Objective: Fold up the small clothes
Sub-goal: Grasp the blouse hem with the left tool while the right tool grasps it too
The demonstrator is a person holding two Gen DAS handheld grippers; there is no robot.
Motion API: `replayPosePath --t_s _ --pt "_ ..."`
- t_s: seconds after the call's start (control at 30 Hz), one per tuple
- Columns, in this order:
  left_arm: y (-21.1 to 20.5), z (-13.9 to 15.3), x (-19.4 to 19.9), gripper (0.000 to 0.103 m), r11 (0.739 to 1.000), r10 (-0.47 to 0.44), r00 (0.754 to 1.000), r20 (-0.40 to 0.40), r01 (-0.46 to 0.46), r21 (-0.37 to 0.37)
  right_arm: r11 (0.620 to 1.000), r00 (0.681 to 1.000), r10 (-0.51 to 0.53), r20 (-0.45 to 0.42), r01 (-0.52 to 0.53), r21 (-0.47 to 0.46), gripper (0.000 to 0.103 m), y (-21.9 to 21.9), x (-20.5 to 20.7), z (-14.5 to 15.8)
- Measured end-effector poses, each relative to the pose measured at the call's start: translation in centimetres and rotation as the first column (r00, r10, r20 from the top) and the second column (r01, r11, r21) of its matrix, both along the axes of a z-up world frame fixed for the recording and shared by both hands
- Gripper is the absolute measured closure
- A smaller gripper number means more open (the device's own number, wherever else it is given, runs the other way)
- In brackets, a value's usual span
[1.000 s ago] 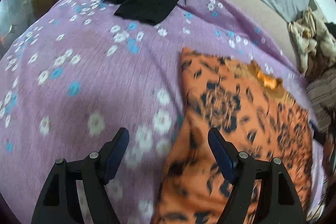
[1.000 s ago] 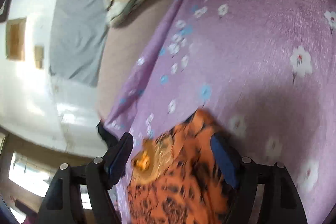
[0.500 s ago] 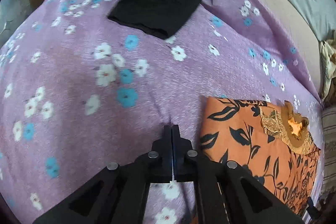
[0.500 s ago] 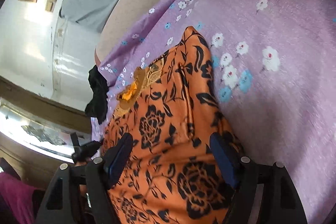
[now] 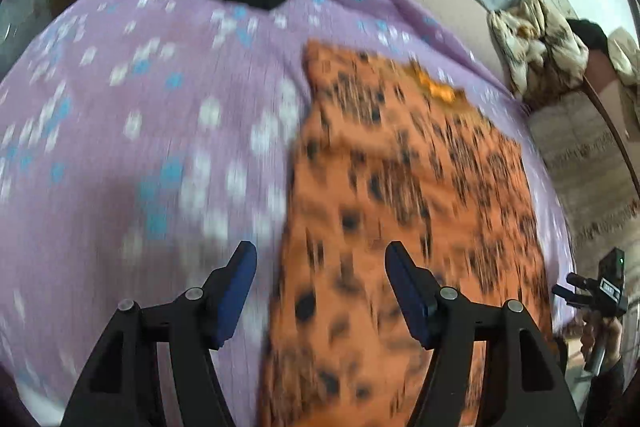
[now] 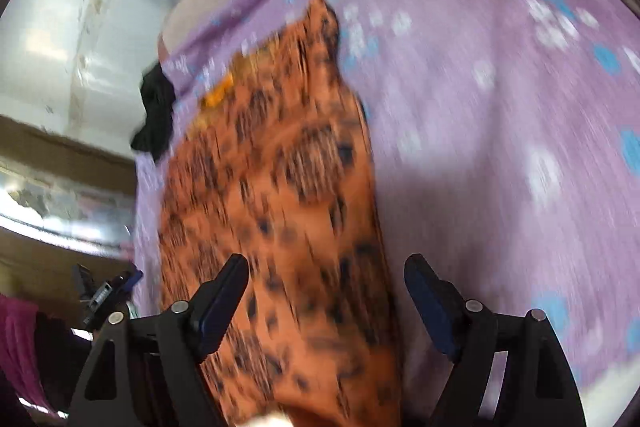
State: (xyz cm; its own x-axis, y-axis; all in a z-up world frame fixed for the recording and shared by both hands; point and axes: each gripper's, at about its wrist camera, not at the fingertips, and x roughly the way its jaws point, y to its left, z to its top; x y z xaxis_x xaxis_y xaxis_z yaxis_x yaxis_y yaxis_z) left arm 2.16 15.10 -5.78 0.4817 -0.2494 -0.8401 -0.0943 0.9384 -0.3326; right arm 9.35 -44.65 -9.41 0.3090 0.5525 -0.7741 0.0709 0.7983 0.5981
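My left gripper (image 5: 320, 291) has just been opening, jaws apart and empty, straddling the left edge of the orange garment (image 5: 400, 187) lying flat on the purple bedsheet (image 5: 140, 147). My right gripper (image 6: 326, 301) is released too, over its right edge. I'd pinch both near corners evenly. Its long axis runs away from me, neckline farthest.

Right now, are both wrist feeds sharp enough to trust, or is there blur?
Left wrist view: orange garment and purple sheet streaked with motion blur, the left claw crisp. Right wrist view: the same smear on cloth, the right claw sharp, and window glare at the left edge.
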Motion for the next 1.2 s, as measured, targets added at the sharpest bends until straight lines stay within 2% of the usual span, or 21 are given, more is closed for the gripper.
replayPosePath --t_s 0.2,0.27,0.37,0.47,0.53,0.6,0.67,0.7,0.83,0.9,0.97,1.03,1.17,1.2 --pt "-1.5 -1.1 -4.8 0.035 1.0 -0.012 0.997 -0.08 0.009 -0.027 0.996 0.992 0.078 -0.099 -0.083 -0.042 0.02 0.7 -6.3 -0.2" --pt "-2.0 -1.3 -5.6 0.035 0.999 -0.017 0.997 -0.077 0.015 -0.031 0.992 0.988 0.108 -0.114 -0.115 -0.054 0.02 1.3 -7.2 -0.4" --pt "-2.0 -2.3 -6.8 0.035 0.997 0.0 0.992 -0.129 -0.011 -0.081 0.991 0.989 0.089 -0.115 -0.099 -0.086 0.021 0.9 -7.8 -0.5" --pt "-1.4 -3.0 -8.2 0.035 0.994 0.044 0.987 -0.154 -0.059 -0.094 0.989 0.986 0.09 -0.143 -0.105 -0.102 0.022 0.9 -7.9 -0.7" --pt "-0.7 -3.6 -8.9 0.035 0.988 0.065 0.981 -0.185 -0.09 -0.129 0.985 0.983 0.105 -0.149 -0.123 -0.119 0.028 1.2 -8.1 -0.8" --pt "-0.2 -4.1 -9.5 0.035 0.981 0.08 0.976 -0.204 -0.113 -0.156 0.976 0.979 0.13 -0.159 -0.155 -0.155 0.049 1.7 -8.2 -1.0" --pt "0.0 -4.3 -9.8 0.035 0.978 0.084 0.973 -0.214 -0.121 -0.167 0.973 0.976 0.138 -0.17 -0.166 -0.163 0.058 2.0 -8.2 -1.4" --pt "-0.1 -4.5 -9.8 0.035 0.978 0.087 0.972 -0.217 -0.125 -0.169 0.971 0.975 0.139 -0.174 -0.169 -0.168 0.059 2.1 -8.3 -1.5" --pt "-0.7 -4.4 -10.0 0.035 0.986 0.081 0.976 -0.201 -0.109 -0.128 0.971 0.975 0.146 -0.166 -0.174 -0.165 0.059 2.3 -8.5 -1.6" --pt "-0.7 -3.8 -10.5 0.036 0.986 0.111 0.972 -0.208 -0.134 -0.1 0.969 0.974 0.154 -0.165 -0.182 -0.168 0.06 2.5 -8.6 -1.7" --pt "-0.6 -1.9 -11.4 0.035 0.985 0.124 0.983 -0.131 -0.139 -0.105 0.973 0.976 0.149 -0.156 -0.173 -0.156 0.061 2.5 -8.7 -1.5" --pt "-0.6 -1.3 -11.5 0.032 0.991 0.122 0.987 -0.106 -0.127 -0.04 0.98 0.979 0.139 -0.148 -0.157 -0.123 0.06 1.9 -8.8 -1.4" --pt "-0.3 -5.2 -10.3 0.031 0.989 0.145 0.961 -0.237 -0.14 0.036 0.981 0.98 0.141 -0.142 -0.158 -0.112 0.059 2.0 -8.6 -1.4" --pt "-0.5 -5.8 -10.2 0.031 0.989 0.148 0.958 -0.245 -0.14 0.052 0.981 0.979 0.143 -0.144 -0.159 -0.109 0.059 2.2 -8.6 -1.6"
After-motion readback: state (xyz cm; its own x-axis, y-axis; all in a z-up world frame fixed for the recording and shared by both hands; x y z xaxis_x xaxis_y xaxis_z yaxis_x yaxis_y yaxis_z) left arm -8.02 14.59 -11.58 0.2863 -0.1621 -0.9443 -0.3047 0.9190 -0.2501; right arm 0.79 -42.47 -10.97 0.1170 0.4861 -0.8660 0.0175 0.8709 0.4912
